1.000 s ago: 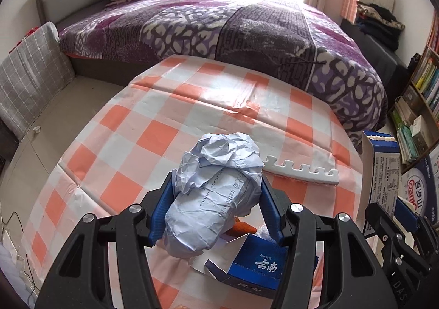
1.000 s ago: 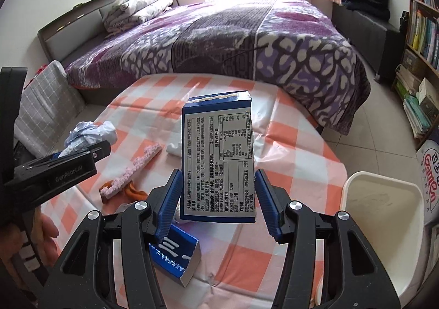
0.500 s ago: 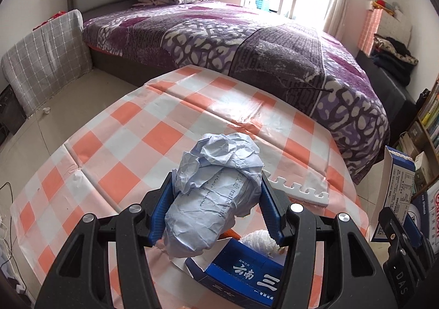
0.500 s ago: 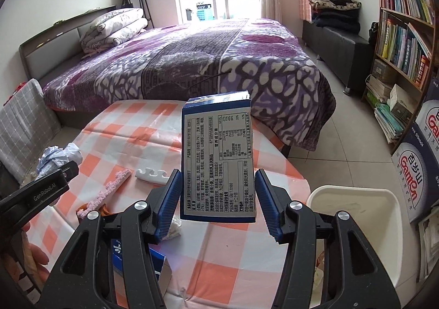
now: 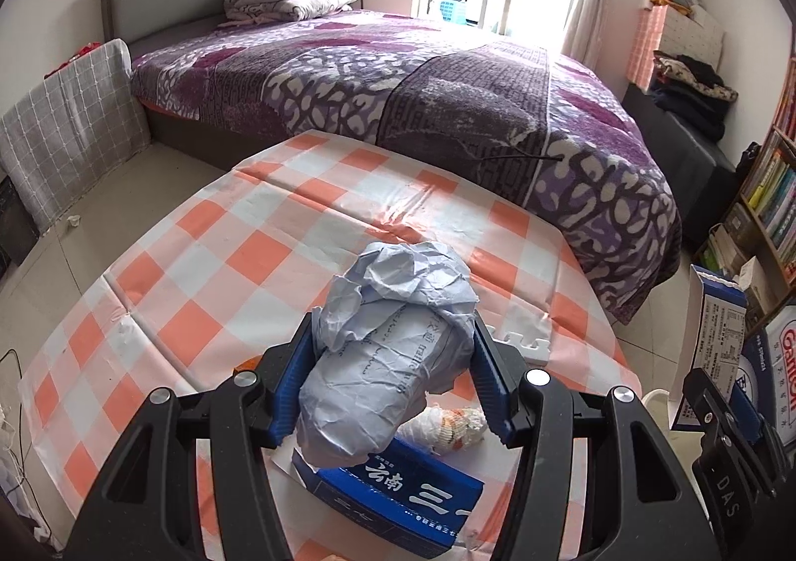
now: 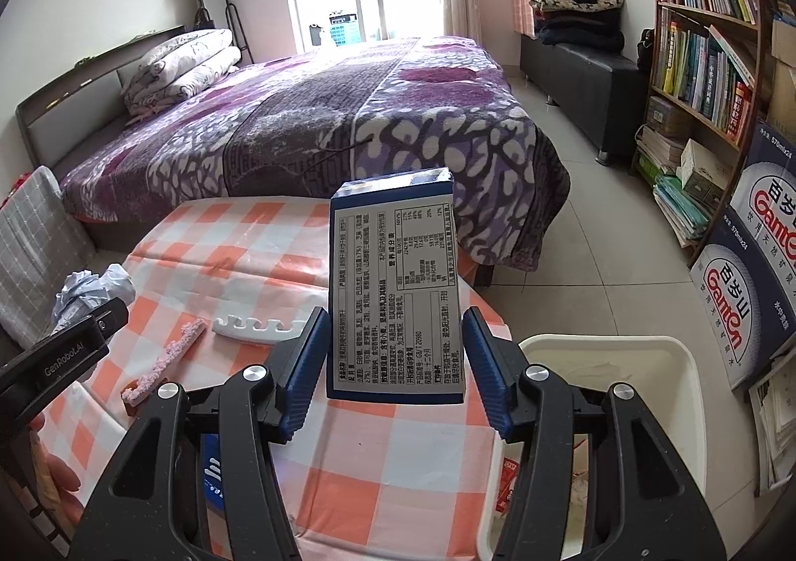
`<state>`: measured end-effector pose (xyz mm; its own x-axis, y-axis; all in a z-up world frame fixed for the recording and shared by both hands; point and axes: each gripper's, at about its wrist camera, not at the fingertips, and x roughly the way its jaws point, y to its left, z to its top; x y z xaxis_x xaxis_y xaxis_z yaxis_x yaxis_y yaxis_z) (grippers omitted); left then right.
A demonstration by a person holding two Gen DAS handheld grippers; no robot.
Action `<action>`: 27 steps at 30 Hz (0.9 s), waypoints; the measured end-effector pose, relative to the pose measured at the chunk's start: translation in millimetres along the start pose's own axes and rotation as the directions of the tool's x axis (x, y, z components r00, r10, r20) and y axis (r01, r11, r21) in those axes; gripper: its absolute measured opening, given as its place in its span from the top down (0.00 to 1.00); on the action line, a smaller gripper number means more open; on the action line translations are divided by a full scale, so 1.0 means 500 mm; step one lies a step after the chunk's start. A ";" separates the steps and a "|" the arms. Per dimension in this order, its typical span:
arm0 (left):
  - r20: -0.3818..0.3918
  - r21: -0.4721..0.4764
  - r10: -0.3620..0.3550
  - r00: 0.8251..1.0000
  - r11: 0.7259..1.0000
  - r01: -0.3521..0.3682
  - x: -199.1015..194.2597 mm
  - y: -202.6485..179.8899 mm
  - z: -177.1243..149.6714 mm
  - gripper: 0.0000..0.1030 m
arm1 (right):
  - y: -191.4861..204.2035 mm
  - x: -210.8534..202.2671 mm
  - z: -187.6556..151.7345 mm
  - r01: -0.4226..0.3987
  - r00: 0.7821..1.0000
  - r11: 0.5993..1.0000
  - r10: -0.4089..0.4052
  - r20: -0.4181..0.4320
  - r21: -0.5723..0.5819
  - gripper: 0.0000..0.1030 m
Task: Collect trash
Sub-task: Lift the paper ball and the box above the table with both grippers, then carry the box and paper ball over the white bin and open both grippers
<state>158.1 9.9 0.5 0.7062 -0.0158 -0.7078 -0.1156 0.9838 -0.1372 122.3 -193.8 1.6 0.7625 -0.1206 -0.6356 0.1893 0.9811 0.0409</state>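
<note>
Filling the far side of the room, the bed (image 6: 308, 123) sits behind your checkered tabletop (image 5: 209, 272), and the white bin (image 6: 642, 392) stands on the floor just beside the tabletop's right edge. Your right claw (image 6: 395, 374) is closed on the upright box (image 6: 395, 292), blue pads pressing both its sides, holding it above the tabletop's near right corner next to the bin. Your left claw (image 5: 393, 377) is clamped on the paper wad (image 5: 393, 347), raised over a blue carton (image 5: 398, 496) lying on the tabletop. A white foam strip (image 6: 258, 329) and a pink strip (image 6: 166, 357) lie near each other on the cloth, and a small white crumpled scrap (image 5: 447, 426) rests just beside the carton.
</note>
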 end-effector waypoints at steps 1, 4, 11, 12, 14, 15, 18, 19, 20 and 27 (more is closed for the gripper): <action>-0.001 0.006 -0.005 1.000 1.000 0.005 -0.002 -0.008 -0.002 0.45 | -0.009 -0.001 0.000 0.004 1.000 1.000 -0.004 -0.001 0.006 0.49; -0.005 0.029 -0.019 1.000 0.999 0.019 -0.006 -0.035 -0.008 0.45 | -0.033 -0.007 0.001 0.019 1.000 1.000 -0.019 -0.003 0.023 0.50; -0.013 0.083 -0.056 0.998 0.995 0.057 -0.016 -0.100 -0.029 0.45 | -0.096 -0.023 0.006 0.043 0.999 0.997 -0.044 0.004 0.066 0.53; -0.013 0.090 -0.061 0.998 0.994 0.062 -0.018 -0.109 -0.032 0.45 | -0.105 -0.026 0.006 0.046 0.999 0.996 -0.046 0.005 0.073 0.54; -0.012 0.101 -0.072 0.997 0.992 0.073 -0.022 -0.126 -0.036 0.45 | -0.127 -0.031 0.006 0.051 0.999 0.994 -0.052 0.002 0.094 0.55; -0.011 0.106 -0.076 0.997 0.991 0.077 -0.024 -0.133 -0.037 0.45 | -0.139 -0.033 0.007 0.055 0.998 0.993 -0.055 -0.001 0.106 0.55; -0.012 0.119 -0.086 0.996 0.989 0.087 -0.029 -0.150 -0.041 0.45 | -0.177 -0.039 0.008 0.078 0.997 0.987 -0.078 -0.008 0.141 0.55; -0.012 0.122 -0.089 0.996 0.989 0.090 -0.030 -0.155 -0.042 0.45 | -0.189 -0.038 0.007 0.089 0.996 0.985 -0.088 -0.014 0.151 0.55; -0.012 0.126 -0.092 0.996 0.988 0.093 -0.031 -0.159 -0.044 0.45 | -0.199 -0.036 0.005 0.099 0.995 0.982 -0.097 -0.023 0.158 0.55; -0.053 0.144 -0.126 0.991 0.981 0.133 -0.018 -0.192 -0.058 0.45 | -0.272 -0.022 -0.006 0.150 0.987 0.960 -0.132 -0.089 0.235 0.55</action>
<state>142.8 -89.5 -0.1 0.6769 -0.1493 -0.7208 0.0808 0.9884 -0.1288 86.4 -325.4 0.5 0.6724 -0.2352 -0.7018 0.4413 0.8886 0.1250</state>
